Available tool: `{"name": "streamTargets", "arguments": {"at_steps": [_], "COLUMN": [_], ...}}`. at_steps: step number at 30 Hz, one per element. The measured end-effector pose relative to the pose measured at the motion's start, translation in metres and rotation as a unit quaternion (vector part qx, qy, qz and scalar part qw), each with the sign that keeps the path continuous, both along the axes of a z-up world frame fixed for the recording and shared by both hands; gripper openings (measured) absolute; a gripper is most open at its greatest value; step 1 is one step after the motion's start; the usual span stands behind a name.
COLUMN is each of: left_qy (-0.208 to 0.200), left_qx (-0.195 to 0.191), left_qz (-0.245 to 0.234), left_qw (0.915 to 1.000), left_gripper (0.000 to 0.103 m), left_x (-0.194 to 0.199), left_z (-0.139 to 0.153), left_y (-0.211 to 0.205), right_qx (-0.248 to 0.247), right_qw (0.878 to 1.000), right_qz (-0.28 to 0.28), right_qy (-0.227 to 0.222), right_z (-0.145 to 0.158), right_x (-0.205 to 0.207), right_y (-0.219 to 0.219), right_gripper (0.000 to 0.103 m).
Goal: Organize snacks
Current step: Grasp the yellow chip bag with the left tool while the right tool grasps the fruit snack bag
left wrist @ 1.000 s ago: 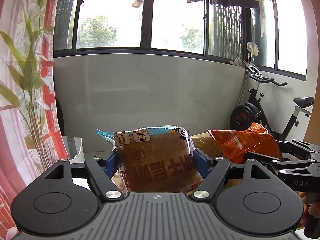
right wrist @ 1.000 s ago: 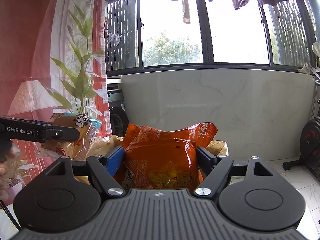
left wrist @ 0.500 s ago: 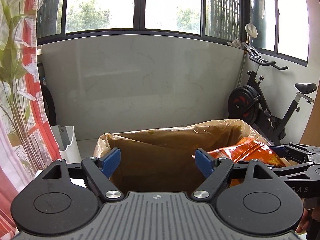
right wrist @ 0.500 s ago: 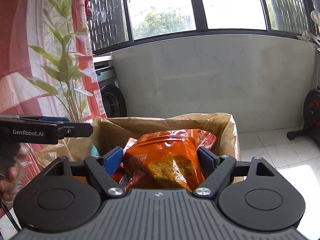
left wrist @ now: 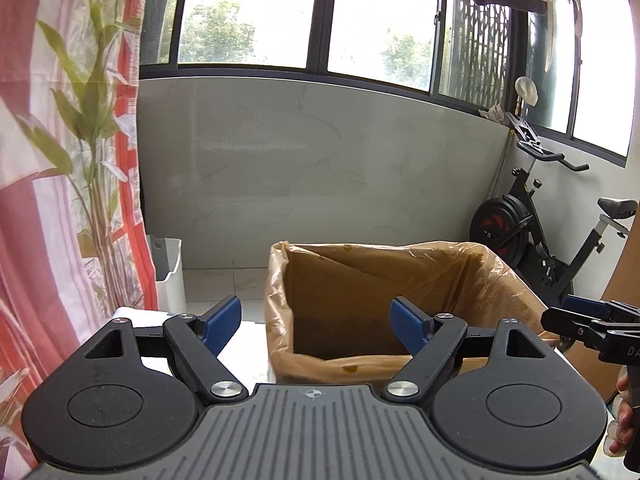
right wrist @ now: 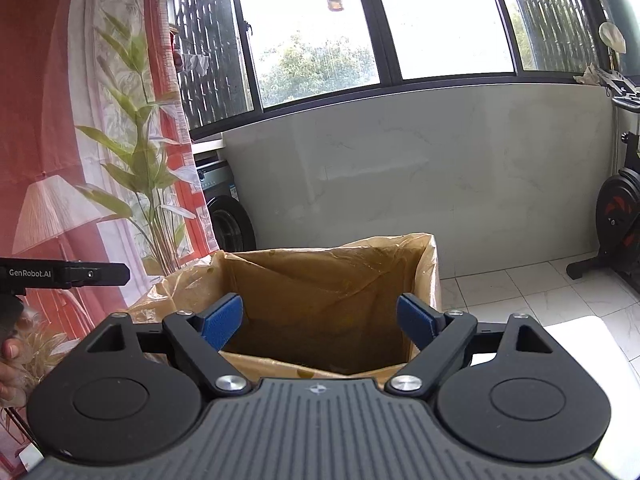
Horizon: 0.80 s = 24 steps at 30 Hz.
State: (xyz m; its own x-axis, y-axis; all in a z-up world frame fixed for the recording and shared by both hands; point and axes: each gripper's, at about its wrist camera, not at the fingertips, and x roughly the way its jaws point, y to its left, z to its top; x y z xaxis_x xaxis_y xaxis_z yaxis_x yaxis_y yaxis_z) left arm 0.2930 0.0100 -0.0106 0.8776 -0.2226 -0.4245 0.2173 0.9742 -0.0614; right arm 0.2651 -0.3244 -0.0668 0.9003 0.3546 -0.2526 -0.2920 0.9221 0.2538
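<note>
Only readable stuff: "GenRobot.AI" on the left gripper, and a cut-off "DA" on the right gripper.

Bright daylight through the black-framed windows up ahead of the jaws, grey marble-look wall panel underneath, black exercise bike off right, red leaf-print curtain left, pale tiled floor.

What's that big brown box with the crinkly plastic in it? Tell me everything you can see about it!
The box looks like brown cardboard, square and open at the top, lined with a thin, wrinkly, see-through amber plastic bag folded out over its rim. It stands upright in front of a grey marble-look wall. Its inside is shadowed, so any contents are hidden. The left gripper and right gripper are at its near edge, open and empty, not touching it.
</note>
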Motion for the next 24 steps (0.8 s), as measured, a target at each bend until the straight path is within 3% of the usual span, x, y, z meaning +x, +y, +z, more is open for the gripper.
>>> {"name": "streamTargets", "arguments": {"at_steps": [7,13,18,24], "left_qy": [0.010,0.017,0.033,0.060], "left_qx": [-0.004,0.002,-0.010,-0.003], "left_qz": [0.027,0.036,0.034,0.020], "left_qw": [0.9996,0.9992,0.9988,0.9980], "left_gripper": [0.083,0.083,0.083,0.083], "left_x": [-0.040,-0.062,-0.074,-0.075], "left_z": [-0.010,-0.036,-0.064,-0.092], "left_y": [0.027,0.034,0.024,0.007], "right_qx": [0.002,-0.003,-0.030,-0.011], "right_qw": [1.000,0.999,0.998,0.995], "right_qz": [-0.012,-0.015,-0.010,-0.035], "right_qy": [0.012,0.038,0.060,0.092], "right_z": [-0.018,-0.044,-0.068,-0.089], "right_x": [-0.037,-0.055,-0.061,-0.055], "right_y": [-0.002,0.006,0.017,0.012], "right_gripper": [0.087,0.088,0.088,0.094]}}
